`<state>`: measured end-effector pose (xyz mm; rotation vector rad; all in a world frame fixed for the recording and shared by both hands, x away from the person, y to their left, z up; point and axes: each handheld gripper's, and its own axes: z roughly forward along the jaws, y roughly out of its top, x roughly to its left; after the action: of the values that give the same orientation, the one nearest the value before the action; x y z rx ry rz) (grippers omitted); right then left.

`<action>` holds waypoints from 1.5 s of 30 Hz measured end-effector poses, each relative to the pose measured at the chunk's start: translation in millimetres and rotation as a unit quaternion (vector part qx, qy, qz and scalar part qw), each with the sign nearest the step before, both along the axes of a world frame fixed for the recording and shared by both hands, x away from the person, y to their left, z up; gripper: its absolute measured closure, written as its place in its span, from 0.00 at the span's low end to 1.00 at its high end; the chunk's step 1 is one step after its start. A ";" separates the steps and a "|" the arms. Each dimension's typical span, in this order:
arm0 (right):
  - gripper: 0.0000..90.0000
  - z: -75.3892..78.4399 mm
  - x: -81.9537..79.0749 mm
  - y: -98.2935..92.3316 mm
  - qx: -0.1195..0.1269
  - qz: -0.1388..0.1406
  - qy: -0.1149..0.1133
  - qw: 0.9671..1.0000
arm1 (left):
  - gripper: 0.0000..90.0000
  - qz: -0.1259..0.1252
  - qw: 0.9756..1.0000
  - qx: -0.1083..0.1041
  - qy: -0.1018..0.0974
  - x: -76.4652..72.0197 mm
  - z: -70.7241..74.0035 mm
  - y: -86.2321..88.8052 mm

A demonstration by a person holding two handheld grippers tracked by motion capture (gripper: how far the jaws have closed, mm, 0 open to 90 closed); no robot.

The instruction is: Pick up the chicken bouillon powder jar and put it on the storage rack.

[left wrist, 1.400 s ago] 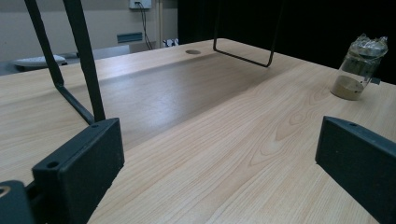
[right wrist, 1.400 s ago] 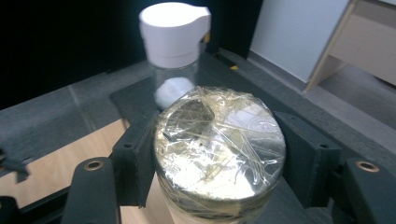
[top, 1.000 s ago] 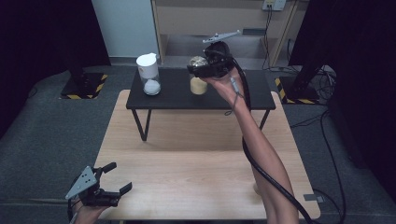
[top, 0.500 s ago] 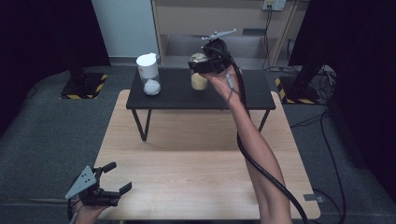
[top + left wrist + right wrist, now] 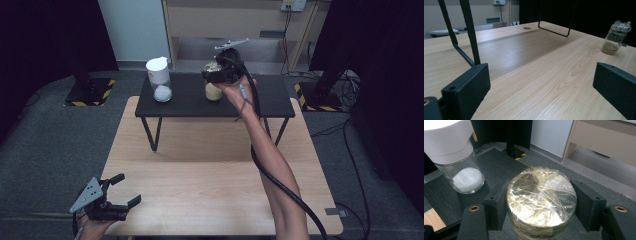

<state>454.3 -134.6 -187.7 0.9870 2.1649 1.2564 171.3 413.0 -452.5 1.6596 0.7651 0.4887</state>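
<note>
1. On the black raised shelf [image 5: 270, 102] at the far side of the wooden tabletop [image 5: 210, 185], the right gripper [image 5: 218, 74] is clamped around a jar with a plastic-wrapped top [image 5: 541, 197]. The right gripper view shows both black jaws pressed against the jar's sides.
2. Compared with a second ago, the right gripper and the jar sit slightly lower and a touch further left in the high view. The jar's pale contents [image 5: 214, 92] now look down at the shelf surface; whether its base fully rests there I cannot tell.
3. My reading is that the jar is being set down on the shelf, so releasing the grip is likely the next step.
4. A second jar with a white lid [image 5: 159, 79], holding white grains, stands near the first jar on the same shelf, apart from it.
5. The left gripper [image 5: 114, 195] hovers at the tabletop's near left corner, unmoved, jaws spread and holding nothing.
</note>
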 end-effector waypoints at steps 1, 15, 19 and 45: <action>0.39 -0.6 0.2 0.2 0.001 -0.001 0.002 1.000 | 0.00 0.000 1.000 -0.001 0.000 -0.1 -0.2 -0.1; 0.39 -10.4 2.4 -10.9 0.022 -0.002 0.009 1.000 | 0.00 -0.001 1.000 0.000 0.000 0.1 -0.2 -0.4; 0.39 -11.2 2.3 -11.9 0.023 -0.001 0.008 1.000 | 0.00 -0.001 1.000 0.000 0.000 -0.1 0.0 -0.4; 0.10 26.2 -36.9 -48.5 0.050 0.026 -0.041 0.998 | 0.00 -0.004 1.000 0.003 0.000 0.6 0.9 -1.7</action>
<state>417.4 -183.1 -161.6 0.9072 2.0957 1.4172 171.9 411.3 -451.6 1.6672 0.7579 0.4858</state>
